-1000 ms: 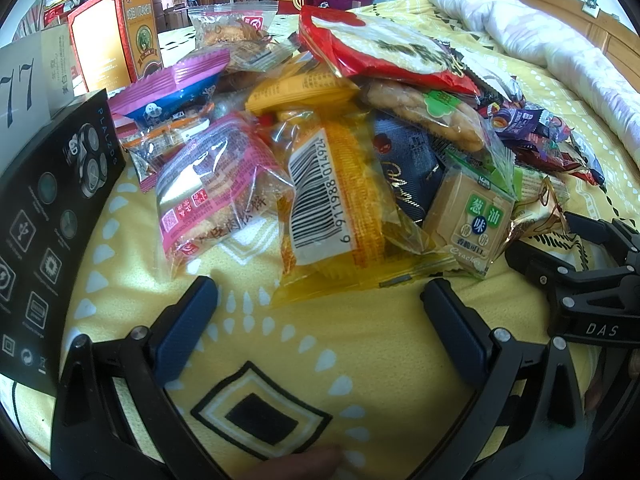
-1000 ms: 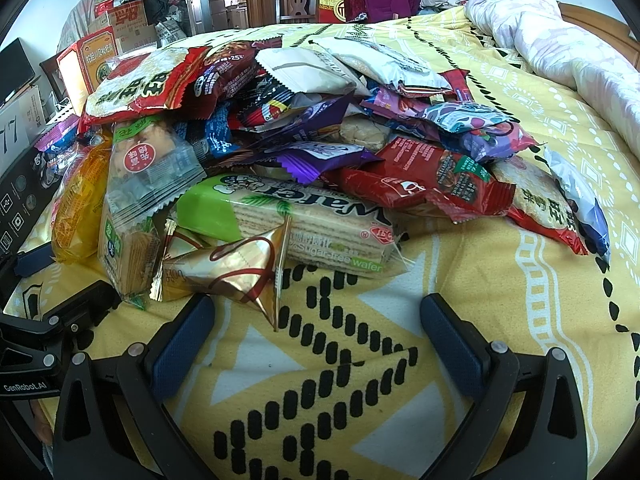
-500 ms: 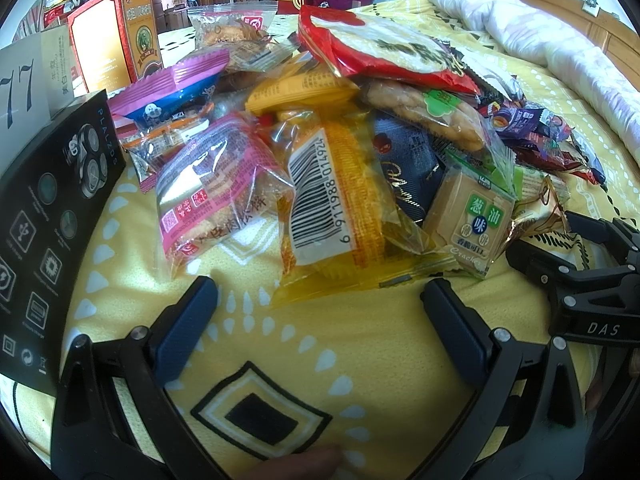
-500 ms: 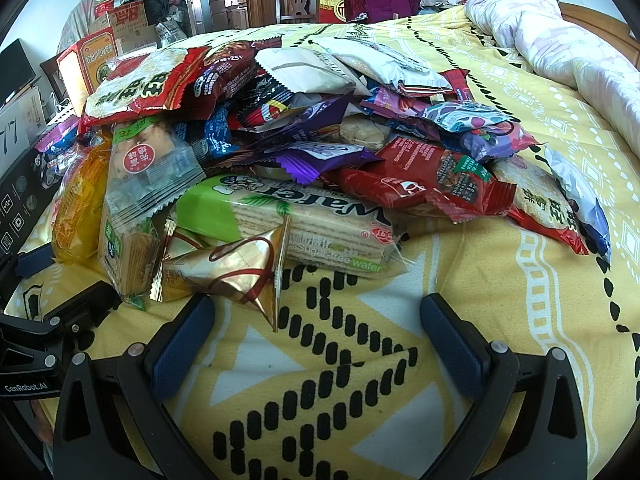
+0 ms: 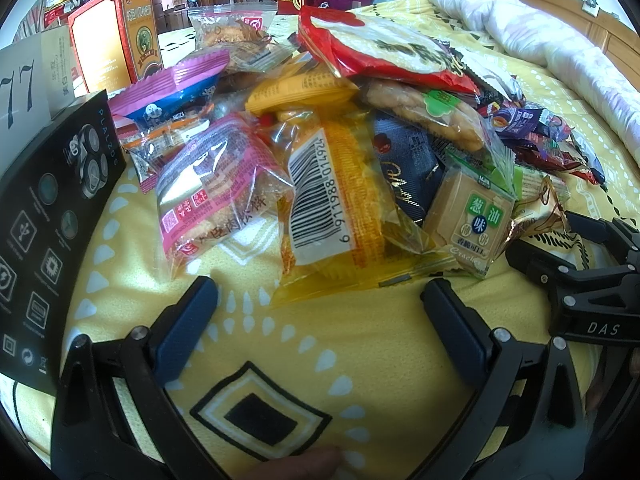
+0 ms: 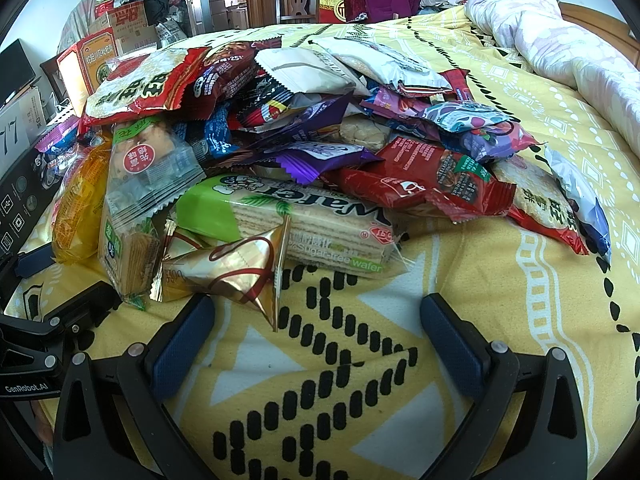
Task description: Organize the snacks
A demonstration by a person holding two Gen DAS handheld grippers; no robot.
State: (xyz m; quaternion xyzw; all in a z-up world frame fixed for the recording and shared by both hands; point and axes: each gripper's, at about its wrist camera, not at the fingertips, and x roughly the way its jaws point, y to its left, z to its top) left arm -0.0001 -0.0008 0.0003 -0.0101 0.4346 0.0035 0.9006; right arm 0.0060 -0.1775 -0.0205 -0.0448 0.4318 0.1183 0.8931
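Note:
A heap of snack packets lies on a yellow patterned bedspread. In the left wrist view, my left gripper stands open just short of an orange barcode packet, with a pink-edged clear packet to its left and a green-label cracker pack to its right. In the right wrist view, my right gripper is open on the bedspread, close to a gold foil packet and a green wafer pack. Nothing sits between either pair of fingers. The right gripper's body shows at the left view's right edge.
A black box with icons stands at the left beside a white "77" card and a red-and-yellow carton. A rolled pale quilt lies along the bed's right side. Chairs and clutter fill the room behind.

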